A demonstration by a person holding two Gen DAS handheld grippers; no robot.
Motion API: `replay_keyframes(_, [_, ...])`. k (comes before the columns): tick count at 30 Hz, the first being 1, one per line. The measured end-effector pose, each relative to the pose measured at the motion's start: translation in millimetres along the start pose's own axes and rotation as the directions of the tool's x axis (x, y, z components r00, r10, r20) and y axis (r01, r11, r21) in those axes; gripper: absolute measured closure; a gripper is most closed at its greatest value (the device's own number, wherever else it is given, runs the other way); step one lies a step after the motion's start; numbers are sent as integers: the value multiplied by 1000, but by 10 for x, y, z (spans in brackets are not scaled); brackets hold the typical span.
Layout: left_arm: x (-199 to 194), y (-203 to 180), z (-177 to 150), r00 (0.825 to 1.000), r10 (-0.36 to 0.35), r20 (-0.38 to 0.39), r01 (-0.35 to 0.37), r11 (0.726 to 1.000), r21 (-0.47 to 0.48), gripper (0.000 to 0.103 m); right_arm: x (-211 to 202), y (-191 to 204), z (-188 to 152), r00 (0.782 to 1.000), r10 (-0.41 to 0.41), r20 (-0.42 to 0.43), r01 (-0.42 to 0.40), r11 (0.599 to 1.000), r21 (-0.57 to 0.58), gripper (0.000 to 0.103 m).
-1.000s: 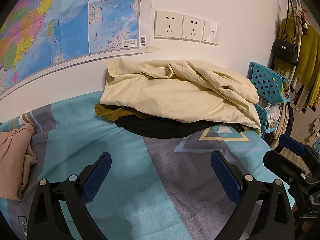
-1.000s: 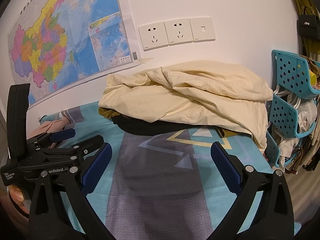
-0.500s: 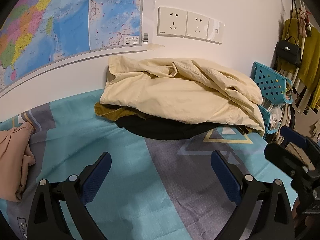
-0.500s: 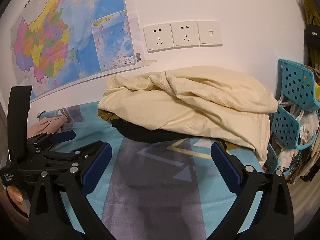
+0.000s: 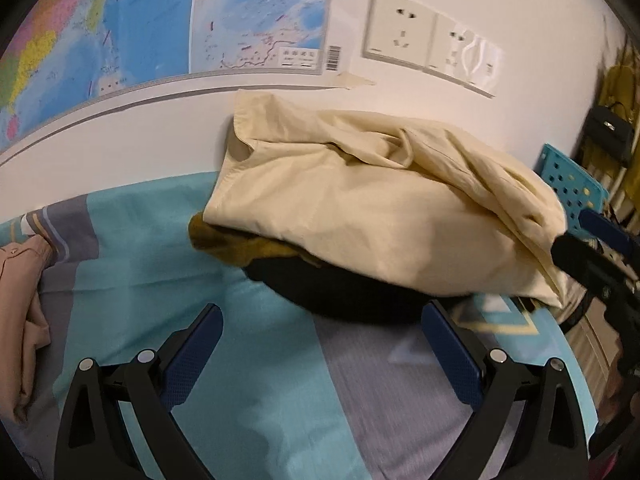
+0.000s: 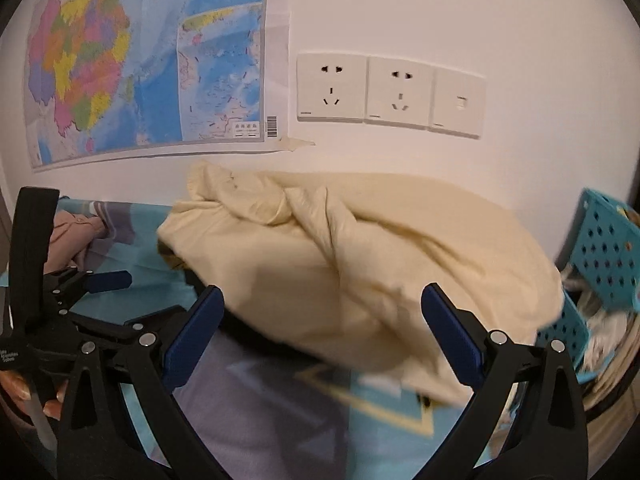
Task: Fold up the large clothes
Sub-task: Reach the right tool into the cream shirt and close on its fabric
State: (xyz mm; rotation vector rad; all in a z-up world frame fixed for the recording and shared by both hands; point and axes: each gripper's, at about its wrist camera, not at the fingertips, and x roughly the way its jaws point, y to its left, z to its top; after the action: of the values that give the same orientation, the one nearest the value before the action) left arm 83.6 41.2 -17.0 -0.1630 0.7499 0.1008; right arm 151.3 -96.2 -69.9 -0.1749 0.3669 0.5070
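Fingers (image 5: pixel 202 330) apart; rumpled cream garment (image 5: pixel 360 204).

The room light is warm and a bit dim. Both pictures bend round at the edges, with black corners. Shiny glare sits on the wall sockets (image 5: pixel 432 50). The bedsheet (image 6: pixel 360 400) and cream cloth (image 6: pixel 360 264) look smeared and blurry.
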Motion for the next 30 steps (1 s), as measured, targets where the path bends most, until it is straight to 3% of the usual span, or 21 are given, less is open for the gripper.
replay_keyframes(10, [350, 47, 161, 1000, 22, -19, -22, 999, -30, 7, 762, 23, 299, 995, -50, -86, 39, 992, -120, 7])
replay_keyframes(13, [436, 57, 158, 999, 26, -31, -27, 999, -35, 7, 936, 28, 358, 993, -33, -117, 18, 992, -128, 10])
replay_keyframes(16, [519, 113, 170, 999, 25, -48, -28, 998, -53, 7, 1082, -7, 437, 987, -42, -154, 18, 988, -154, 39])
replay_keyframes(18, [541, 170, 169, 998, 26, -51, -30, 998, -63, 7, 1100, -139, 505, 984, 7, -180, -26, 994, -104, 85])
replay_keyframes(19, [551, 199, 171, 998, 24, -53, -27, 997, -67, 7, 1055, -224, 556, 983, 35, -180, -50, 995, -80, 86])
replay_keyframes(22, [593, 306, 200, 999, 11, -43, -15, 997, -76, 7, 818, -310, 676, 991, 32, -133, -46, 994, -102, 84])
replay_keyframes(23, [595, 319, 202, 999, 6, -43, -9, 997, -82, 7, 767, -278, 703, 991, 27, -132, -44, 991, -125, 71])
replay_keyframes(24, [606, 335, 208, 999, -4, -45, 0, 996, -88, 7, 735, -234, 716, 992, 21, -123, -39, 988, -151, 35])
replay_keyframes(25, [629, 359, 226, 999, -13, -46, 9, 995, -96, 7, 703, -161, 722, 995, 18, -95, -36, 981, -191, 18])
replay_keyframes(26, [651, 372, 239, 999, -16, -45, 12, 995, -99, 7, 702, -41, 716, 998, 11, -68, -28, 967, -252, 12])
replay_keyframes(30, [703, 428, 249, 999, -21, -48, 17, 996, -93, 7, 1021, 388, 680, 987, 15, -160, -83, 900, -428, 17])
